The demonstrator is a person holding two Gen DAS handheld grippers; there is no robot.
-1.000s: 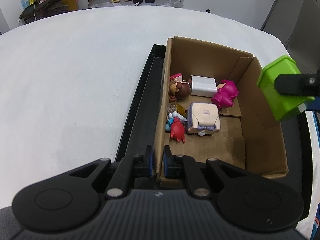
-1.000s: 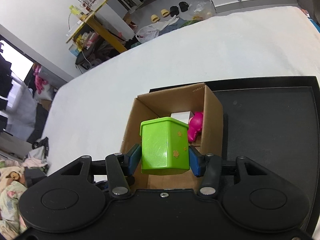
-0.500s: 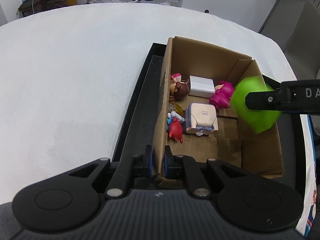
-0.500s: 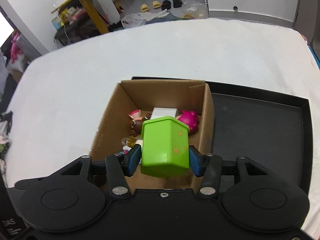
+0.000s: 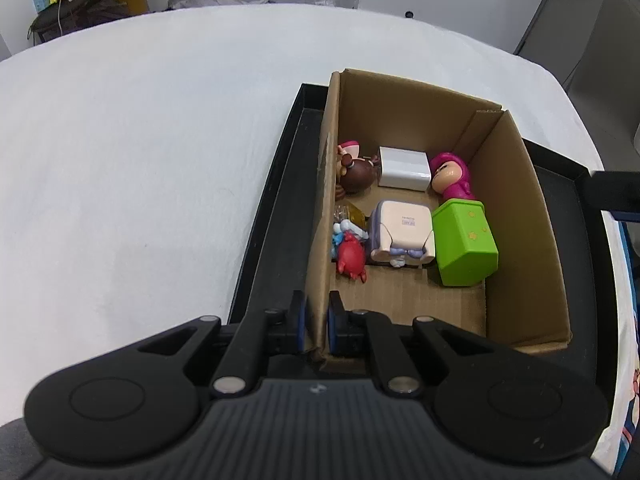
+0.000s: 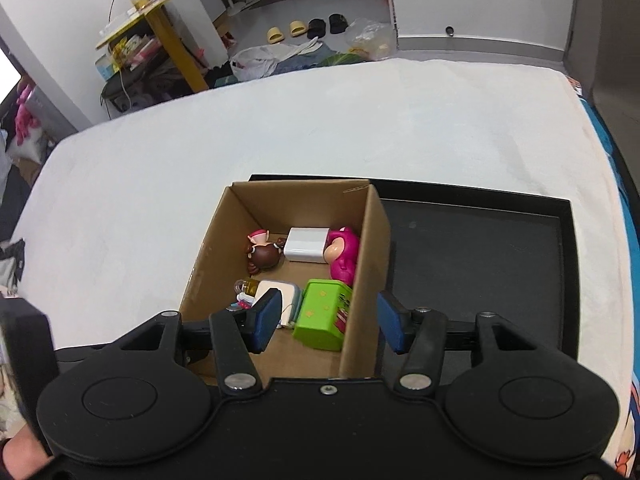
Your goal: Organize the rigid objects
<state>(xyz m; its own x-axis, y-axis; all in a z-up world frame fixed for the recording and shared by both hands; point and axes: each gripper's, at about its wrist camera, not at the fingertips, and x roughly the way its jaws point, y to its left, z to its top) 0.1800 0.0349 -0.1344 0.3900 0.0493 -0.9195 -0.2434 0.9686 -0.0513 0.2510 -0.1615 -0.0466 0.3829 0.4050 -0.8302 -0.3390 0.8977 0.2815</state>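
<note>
A cardboard box (image 5: 516,216) (image 6: 368,240) stands on a black tray (image 5: 280,208) (image 6: 480,248). A green block (image 5: 466,242) (image 6: 322,314) lies on its side in the box, beside a pale cube toy (image 5: 402,232), a pink figure (image 5: 452,178) (image 6: 344,252), a white block (image 5: 402,168) (image 6: 306,245), a brown-haired doll (image 5: 354,174) (image 6: 264,256) and a red crab toy (image 5: 350,258). My left gripper (image 5: 317,322) is shut on the box's left wall at its near corner. My right gripper (image 6: 326,320) is open and empty above the box's near right wall.
The tray lies on a white cloth-covered table (image 5: 140,160). The right part of the tray (image 6: 500,260) holds nothing. Beyond the table are a yellow-legged desk (image 6: 160,28), slippers (image 6: 304,28) and bags on the floor.
My right gripper opened and let go of the green block, which now lies in the box. It then drew back. My left gripper kept its hold on the box wall.
</note>
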